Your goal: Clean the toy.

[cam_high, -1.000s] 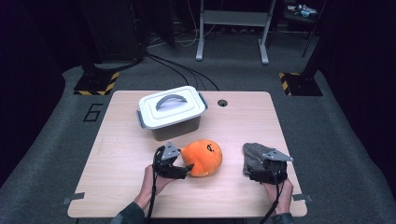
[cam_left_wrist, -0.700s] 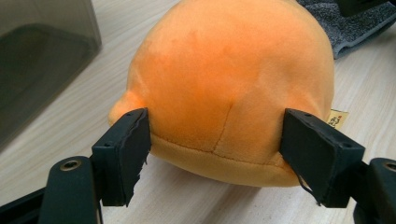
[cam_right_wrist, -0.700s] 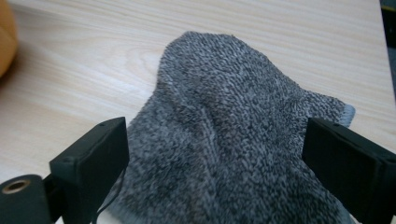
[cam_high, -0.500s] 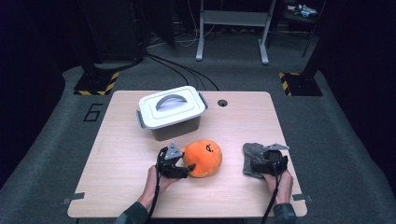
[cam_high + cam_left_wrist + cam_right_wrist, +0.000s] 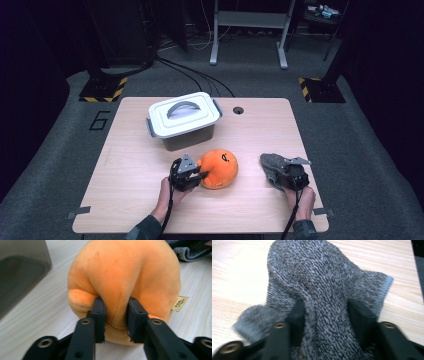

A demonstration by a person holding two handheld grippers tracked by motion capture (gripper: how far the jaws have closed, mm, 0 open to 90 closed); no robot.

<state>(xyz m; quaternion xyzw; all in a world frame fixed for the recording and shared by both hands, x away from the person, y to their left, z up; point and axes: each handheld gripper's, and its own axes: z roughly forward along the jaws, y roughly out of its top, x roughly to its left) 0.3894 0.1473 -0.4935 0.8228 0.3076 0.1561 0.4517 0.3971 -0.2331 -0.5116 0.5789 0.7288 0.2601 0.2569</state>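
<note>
An orange plush toy (image 5: 220,167) lies on the wooden table (image 5: 125,170) near the front. From its left side my left gripper (image 5: 199,175) has just been closing, and its jaws now pinch a fold of the orange plush toy (image 5: 125,272); the left gripper (image 5: 116,315) is shut on it. To the right lies a grey knitted cloth (image 5: 270,162). My right gripper (image 5: 281,172) has just been closing too. In the right gripper view the grey knitted cloth (image 5: 312,277) is bunched between the pads of the right gripper (image 5: 325,315).
A lidded white box (image 5: 182,117) with a grey handle stands behind the plush toy; its grey wall (image 5: 20,272) shows at the left of the left gripper view. A small round hole (image 5: 238,110) sits in the tabletop near the far edge.
Both grippers' jaws have drawn together, the left on the plush toy, the right on the grey cloth. The right hand has edged forward and down onto the cloth.
</note>
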